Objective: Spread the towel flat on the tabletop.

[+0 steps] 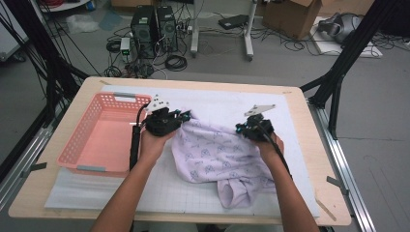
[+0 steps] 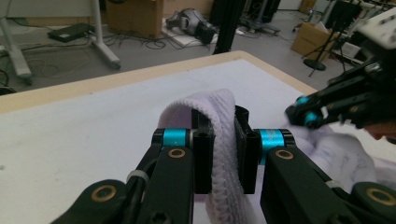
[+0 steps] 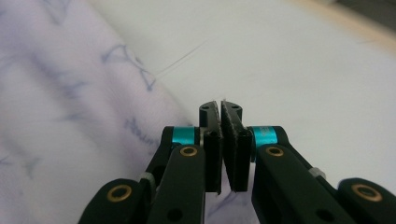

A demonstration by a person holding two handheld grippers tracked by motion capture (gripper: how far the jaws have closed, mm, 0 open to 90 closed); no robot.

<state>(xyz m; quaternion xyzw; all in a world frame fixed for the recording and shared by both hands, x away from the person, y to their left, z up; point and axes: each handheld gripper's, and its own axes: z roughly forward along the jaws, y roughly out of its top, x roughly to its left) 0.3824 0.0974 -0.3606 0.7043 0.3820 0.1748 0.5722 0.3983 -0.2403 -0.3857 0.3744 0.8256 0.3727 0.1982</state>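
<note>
Garment gripped at one edge, basket not yet loaded

My left gripper pinches the white garment's ribbed hem just right of the pink basket; my right gripper has its jaws together (no cloth visibly between them), farther right of the basket. Folding and stowing look left to do.

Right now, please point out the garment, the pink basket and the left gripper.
patterned white garment (image 1: 217,154), high view, middle of the spread cloth.
pink basket (image 1: 81,137), high view, its left wall.
left gripper (image 2: 224,149), left gripper view, between the jaws shut on the garment's ribbed edge.
</note>
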